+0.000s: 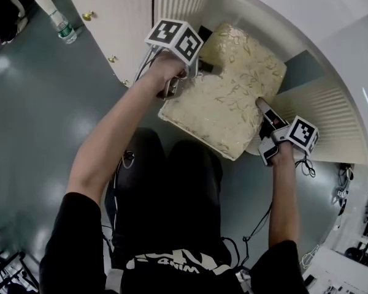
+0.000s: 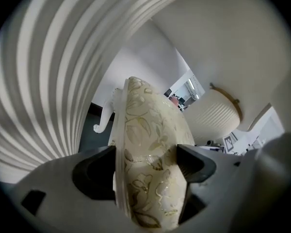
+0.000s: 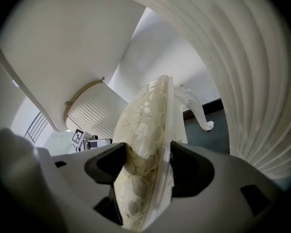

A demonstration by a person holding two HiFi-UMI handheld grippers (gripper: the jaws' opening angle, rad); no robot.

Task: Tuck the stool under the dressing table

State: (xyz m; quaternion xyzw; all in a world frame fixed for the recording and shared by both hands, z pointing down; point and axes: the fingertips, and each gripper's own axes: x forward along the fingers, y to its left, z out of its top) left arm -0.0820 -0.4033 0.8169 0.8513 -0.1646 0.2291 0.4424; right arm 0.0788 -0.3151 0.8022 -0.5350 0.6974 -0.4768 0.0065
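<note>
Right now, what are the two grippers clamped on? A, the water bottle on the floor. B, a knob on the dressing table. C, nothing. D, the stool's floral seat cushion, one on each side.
D: the left gripper and the right gripper each have the stool's floral seat cushion pinched between their fingers, on opposite edges in the head view.

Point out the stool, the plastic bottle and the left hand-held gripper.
stool (image 1: 227, 103), head view, middle of seat cushion.
plastic bottle (image 1: 64, 29), head view, its body.
left hand-held gripper (image 2: 145, 168), left gripper view, midway between fingertips.
</note>
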